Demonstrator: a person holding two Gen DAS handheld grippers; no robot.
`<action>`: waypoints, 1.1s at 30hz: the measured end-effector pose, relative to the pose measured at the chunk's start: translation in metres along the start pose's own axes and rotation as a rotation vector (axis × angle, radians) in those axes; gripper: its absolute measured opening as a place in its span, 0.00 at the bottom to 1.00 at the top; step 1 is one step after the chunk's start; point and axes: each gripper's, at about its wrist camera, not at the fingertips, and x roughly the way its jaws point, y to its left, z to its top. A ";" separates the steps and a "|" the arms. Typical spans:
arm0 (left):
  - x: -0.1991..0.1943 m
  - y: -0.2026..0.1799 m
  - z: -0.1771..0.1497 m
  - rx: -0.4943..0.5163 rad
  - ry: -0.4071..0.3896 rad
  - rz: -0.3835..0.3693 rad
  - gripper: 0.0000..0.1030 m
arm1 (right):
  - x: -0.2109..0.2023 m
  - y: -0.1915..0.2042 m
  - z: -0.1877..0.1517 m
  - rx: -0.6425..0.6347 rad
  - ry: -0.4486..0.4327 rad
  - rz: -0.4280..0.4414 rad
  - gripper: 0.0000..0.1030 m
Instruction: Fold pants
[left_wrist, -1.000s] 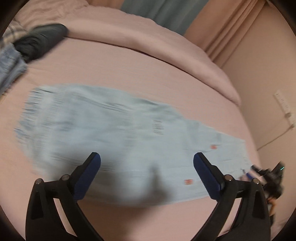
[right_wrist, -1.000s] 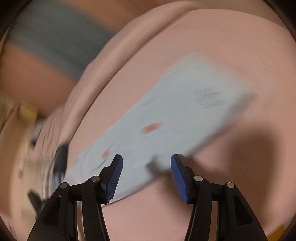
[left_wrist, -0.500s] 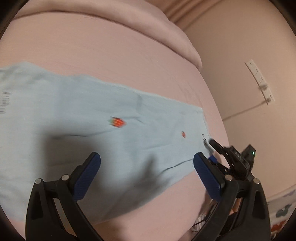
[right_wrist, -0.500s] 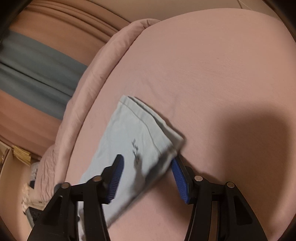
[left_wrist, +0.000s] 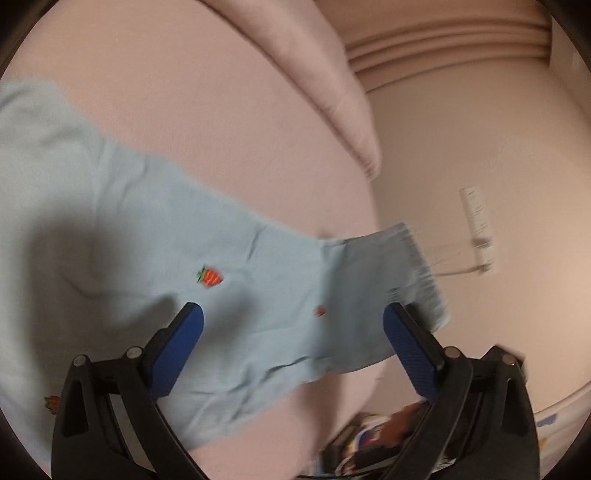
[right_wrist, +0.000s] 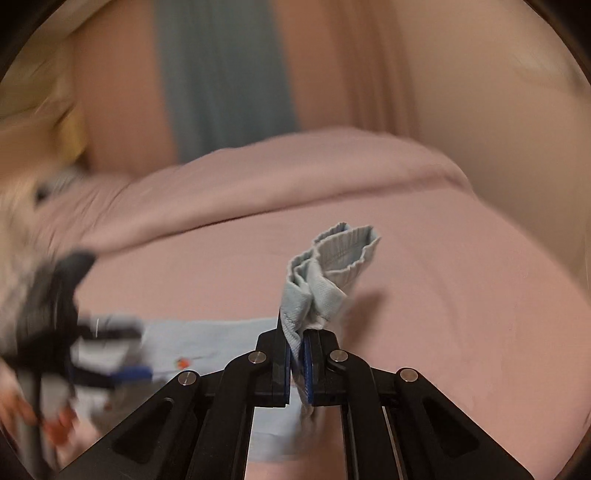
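Observation:
Light blue pants (left_wrist: 155, 236) with small orange embroidered motifs lie stretched across the pink bed (left_wrist: 221, 110). My left gripper (left_wrist: 293, 314) hovers open above the leg end, with nothing pinched between its blue pads. The ribbed cuff (left_wrist: 391, 269) is raised off the bed at the right. In the right wrist view my right gripper (right_wrist: 297, 339) is closing tight on that cuff (right_wrist: 328, 266), its pads pressing the cloth, which bunches upward above the jaws. The rest of the pants (right_wrist: 221, 332) lies flat behind it. The left gripper (right_wrist: 81, 354) shows blurred at the left.
A rolled pink duvet (left_wrist: 332, 92) lies along the far side of the bed. The mattress edge drops off at the right, near a wall with a white power strip (left_wrist: 478, 225). Clutter (left_wrist: 376, 439) sits on the floor below. Curtains (right_wrist: 221, 74) hang behind the bed.
My right gripper went from open over the cuff to shut on it and lifted it off the bed. My left gripper travelled along the pants toward the leg end.

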 end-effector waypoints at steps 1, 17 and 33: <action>-0.004 -0.001 0.002 -0.003 -0.002 -0.019 0.99 | 0.001 0.017 -0.002 -0.051 -0.003 0.016 0.07; 0.029 0.013 -0.001 0.083 0.079 0.038 0.11 | 0.026 0.131 -0.064 -0.477 0.075 0.062 0.07; -0.042 0.049 -0.006 0.201 -0.075 0.266 0.34 | -0.010 0.132 -0.058 -0.384 0.184 0.347 0.28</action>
